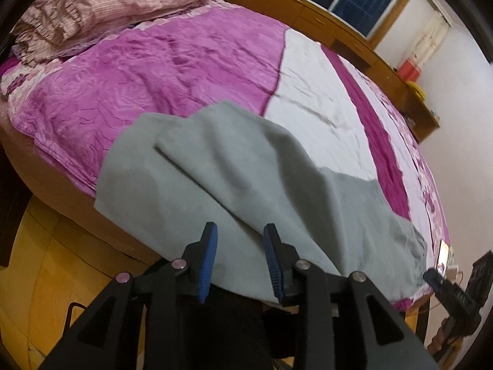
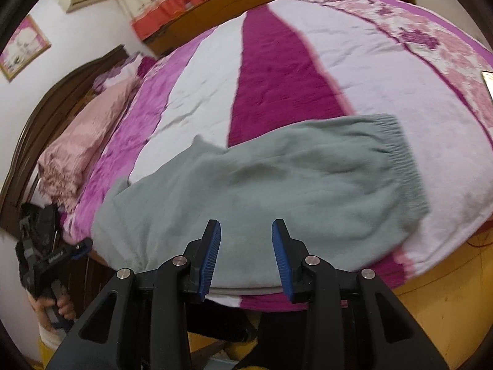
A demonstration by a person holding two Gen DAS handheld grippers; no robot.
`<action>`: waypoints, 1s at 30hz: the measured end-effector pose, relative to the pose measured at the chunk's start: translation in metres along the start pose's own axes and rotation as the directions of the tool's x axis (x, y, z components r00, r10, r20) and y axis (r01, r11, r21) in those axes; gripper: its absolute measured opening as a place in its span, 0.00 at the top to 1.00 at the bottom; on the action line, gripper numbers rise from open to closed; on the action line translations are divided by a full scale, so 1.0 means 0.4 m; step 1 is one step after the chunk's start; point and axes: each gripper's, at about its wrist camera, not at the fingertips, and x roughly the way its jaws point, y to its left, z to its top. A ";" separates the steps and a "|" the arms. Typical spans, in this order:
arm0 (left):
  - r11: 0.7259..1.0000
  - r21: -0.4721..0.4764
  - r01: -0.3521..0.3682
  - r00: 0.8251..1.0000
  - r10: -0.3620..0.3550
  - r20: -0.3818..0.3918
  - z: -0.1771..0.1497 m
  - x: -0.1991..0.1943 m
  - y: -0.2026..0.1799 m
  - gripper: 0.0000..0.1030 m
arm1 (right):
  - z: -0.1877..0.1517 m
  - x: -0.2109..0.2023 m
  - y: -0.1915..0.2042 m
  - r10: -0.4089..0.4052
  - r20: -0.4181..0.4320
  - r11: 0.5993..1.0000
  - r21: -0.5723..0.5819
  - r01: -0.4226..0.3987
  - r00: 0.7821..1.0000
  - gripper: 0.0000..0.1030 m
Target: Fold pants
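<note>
My left gripper is spread wide, blue pads apart, nothing between them. It hangs above the near edge of the grey pants, not touching the cloth. My right gripper is equally wide and also holds nothing; it hovers over the near edge of the same garment.

The pants lie flat on the bed, along its near side, on the white and magenta cover. Right wrist view: long axis runs left to right along the bed edge, the elastic waistband at the right end, the legs reaching left. Left wrist view: one leg lies folded over the other, with a straight diagonal fold edge. A pink pillow sits at the headboard end, well apart.
</note>
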 end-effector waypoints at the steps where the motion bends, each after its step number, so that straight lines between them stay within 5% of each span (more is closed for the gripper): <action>1: 1.000 -0.008 -0.005 1.000 0.005 0.003 0.007 0.005 0.008 0.69 | -0.003 0.012 0.015 0.008 -0.012 1.000 -0.015 -0.008 1.000 0.73; 12: 0.992 -0.076 -0.103 0.994 0.105 0.019 0.094 0.094 0.090 0.69 | -0.027 0.097 0.069 0.008 -0.084 0.997 -0.075 -0.014 0.996 0.73; 23: 0.989 -0.109 -0.105 0.994 0.108 0.022 0.128 0.150 0.111 0.69 | -0.045 0.146 0.053 0.009 -0.133 0.999 -0.040 -0.015 0.991 0.73; 26: 0.992 -0.094 -0.087 0.996 0.089 0.016 0.139 0.160 0.111 0.89 | -0.047 0.148 0.057 0.012 -0.136 0.999 -0.043 -0.019 0.991 0.73; 30: 0.993 -0.112 -0.032 0.998 0.037 0.043 0.140 0.132 0.117 0.96 | -0.045 0.144 0.059 0.015 -0.131 0.999 -0.041 -0.020 0.991 0.73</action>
